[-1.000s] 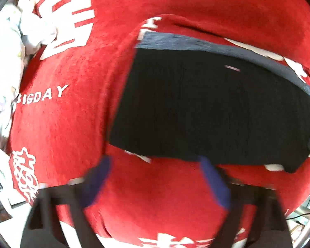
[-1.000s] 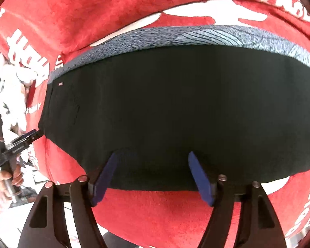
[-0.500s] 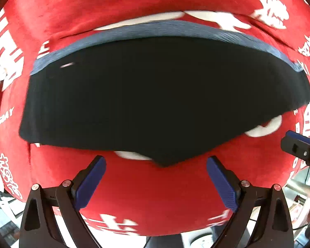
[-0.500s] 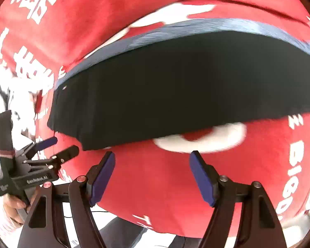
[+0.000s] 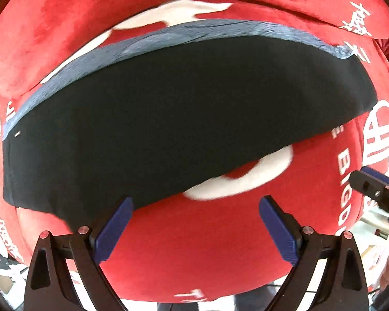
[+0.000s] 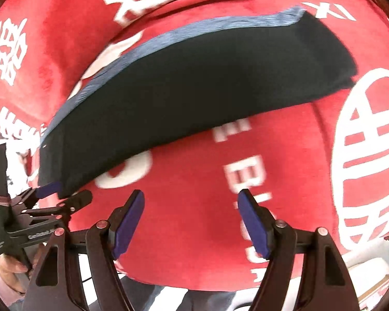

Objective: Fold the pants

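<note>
In the left wrist view the left gripper [image 5: 194, 223] is spread wide at bottom centre, empty, its left pad just at the pants' [image 5: 168, 119] near edge. The pants lie folded flat across mid-frame on the red cloth [image 5: 220, 246]. The right gripper [image 6: 192, 220], also wide and empty, sits lower centre. Folding looks nearly finished; the next move would need a fresh hold on an edge.

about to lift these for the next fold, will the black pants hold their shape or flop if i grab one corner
Probably flop: the black pants lie thin and flat, following the red cloth beneath. They look light, so one corner should lift easily while the rest drags. The gathered grey waistband seems thicker and may sag less. Both grippers are open.
</note>
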`<state>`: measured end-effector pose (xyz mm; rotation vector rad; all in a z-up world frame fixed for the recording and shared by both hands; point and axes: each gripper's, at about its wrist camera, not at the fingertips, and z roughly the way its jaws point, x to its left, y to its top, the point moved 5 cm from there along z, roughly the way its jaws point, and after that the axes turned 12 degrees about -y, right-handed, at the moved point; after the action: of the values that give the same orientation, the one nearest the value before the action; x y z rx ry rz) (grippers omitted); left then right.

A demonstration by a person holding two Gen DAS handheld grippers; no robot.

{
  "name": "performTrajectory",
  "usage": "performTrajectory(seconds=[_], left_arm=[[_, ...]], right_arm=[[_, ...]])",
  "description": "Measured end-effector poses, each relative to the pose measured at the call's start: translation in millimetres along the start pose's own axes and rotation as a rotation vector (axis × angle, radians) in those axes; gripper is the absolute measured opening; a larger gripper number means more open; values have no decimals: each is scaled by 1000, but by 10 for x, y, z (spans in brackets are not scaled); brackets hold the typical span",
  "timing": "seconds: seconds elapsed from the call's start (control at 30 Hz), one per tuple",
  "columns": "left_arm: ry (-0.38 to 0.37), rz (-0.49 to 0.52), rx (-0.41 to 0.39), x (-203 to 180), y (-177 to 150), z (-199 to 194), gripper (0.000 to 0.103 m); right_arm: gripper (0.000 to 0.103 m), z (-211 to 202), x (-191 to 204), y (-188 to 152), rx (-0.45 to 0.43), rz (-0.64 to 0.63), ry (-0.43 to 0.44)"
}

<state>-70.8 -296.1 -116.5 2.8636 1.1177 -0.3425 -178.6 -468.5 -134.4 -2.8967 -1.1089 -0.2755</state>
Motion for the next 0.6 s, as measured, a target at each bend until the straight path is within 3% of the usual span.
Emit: performTrajectory(seconds=[0.3, 0.5, 0.6], left_arm=[[25, 58, -24, -535, 374, 97, 98], [55, 62, -58, -635, 665, 139, 98], [97, 22, -119, -574, 867, 120, 98]], right_arm=[[77, 39, -473, 164, -10, 15, -45], [77, 46, -694, 254, -19, 14, -64], [77, 35, -815, 327, -37, 19, -83]])
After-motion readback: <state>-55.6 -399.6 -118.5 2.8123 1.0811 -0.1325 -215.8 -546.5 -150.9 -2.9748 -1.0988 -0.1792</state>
